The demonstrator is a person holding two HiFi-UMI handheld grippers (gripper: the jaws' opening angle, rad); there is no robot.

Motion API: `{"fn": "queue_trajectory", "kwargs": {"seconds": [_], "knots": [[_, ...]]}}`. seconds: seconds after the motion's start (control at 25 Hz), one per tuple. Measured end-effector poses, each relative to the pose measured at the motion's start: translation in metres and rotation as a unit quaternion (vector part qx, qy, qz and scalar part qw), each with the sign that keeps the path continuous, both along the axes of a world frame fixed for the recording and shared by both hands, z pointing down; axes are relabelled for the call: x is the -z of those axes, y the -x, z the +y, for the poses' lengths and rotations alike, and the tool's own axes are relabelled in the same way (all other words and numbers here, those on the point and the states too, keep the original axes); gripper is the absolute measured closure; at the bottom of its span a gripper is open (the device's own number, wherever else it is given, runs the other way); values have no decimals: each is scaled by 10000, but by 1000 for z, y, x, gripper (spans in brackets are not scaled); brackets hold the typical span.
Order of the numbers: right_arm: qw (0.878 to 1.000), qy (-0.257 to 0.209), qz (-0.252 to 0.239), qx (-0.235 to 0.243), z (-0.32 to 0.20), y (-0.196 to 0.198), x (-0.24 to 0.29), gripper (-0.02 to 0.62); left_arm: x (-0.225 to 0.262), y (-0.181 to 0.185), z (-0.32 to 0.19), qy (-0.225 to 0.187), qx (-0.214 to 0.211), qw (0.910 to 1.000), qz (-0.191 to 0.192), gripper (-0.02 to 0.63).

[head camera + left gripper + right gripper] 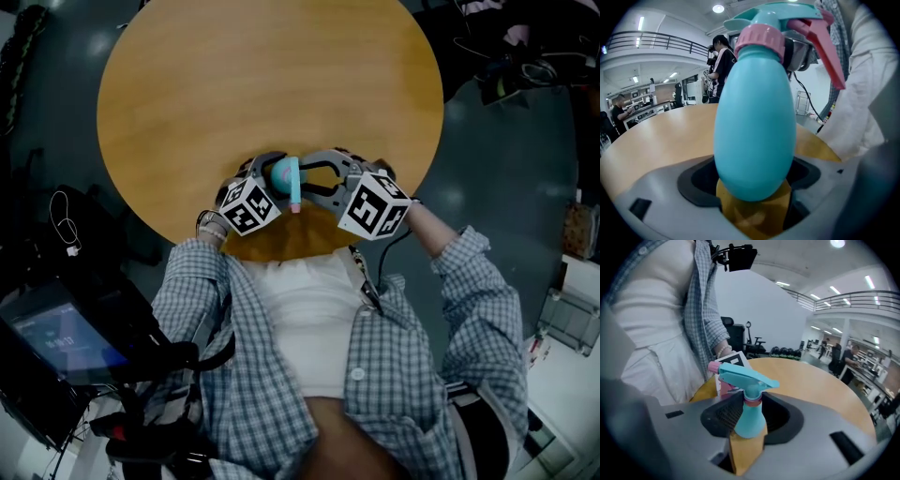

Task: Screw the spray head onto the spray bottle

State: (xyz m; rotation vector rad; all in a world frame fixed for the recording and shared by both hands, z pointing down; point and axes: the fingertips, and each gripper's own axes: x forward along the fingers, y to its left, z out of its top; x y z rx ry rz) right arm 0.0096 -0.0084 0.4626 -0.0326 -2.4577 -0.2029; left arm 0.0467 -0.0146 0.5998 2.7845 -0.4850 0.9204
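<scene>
Teal spray bottle (282, 173) at round table's (272, 84) near edge

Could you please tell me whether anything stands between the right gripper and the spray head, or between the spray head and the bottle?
Nothing visible does. The spray head already sits on the bottle, the right gripper is closed directly around its base, and the left gripper holds the bottle's body.
</scene>
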Motion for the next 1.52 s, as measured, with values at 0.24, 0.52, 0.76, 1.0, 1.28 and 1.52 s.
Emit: {"fn": "queue_trajectory", "kwargs": {"seconds": [0.24, 0.52, 0.76, 1.0, 1.28, 1.52], "knots": [[9714, -194, -222, -2354, -19, -5, -1, 479, 0, -3, -23, -133, 897, 9959, -53, 195], [9021, -569, -19, -4278, -37, -9, -1, 480, 0, 1, -46, -183, 1854, 9825, -67, 195], [9096, -388, -152, -4134, -41, -9, -3, 482, -1, 0, -50, -123, 1834, 9830, -40, 195], [9485, -323, 73, -3149, -33, -12, -9, 459, -3, -3, -41, -125, 1584, 9873, -57, 195], [9840, -1473, 503, -864, -24, -28, 20, 391, -6, -6, -23, -17, 852, 9963, -121, 195], [9392, -2496, 1411, 1887, -7, -13, 18, 391, -5, -4, -16, -18, 115, 9997, -225, 195]]}}
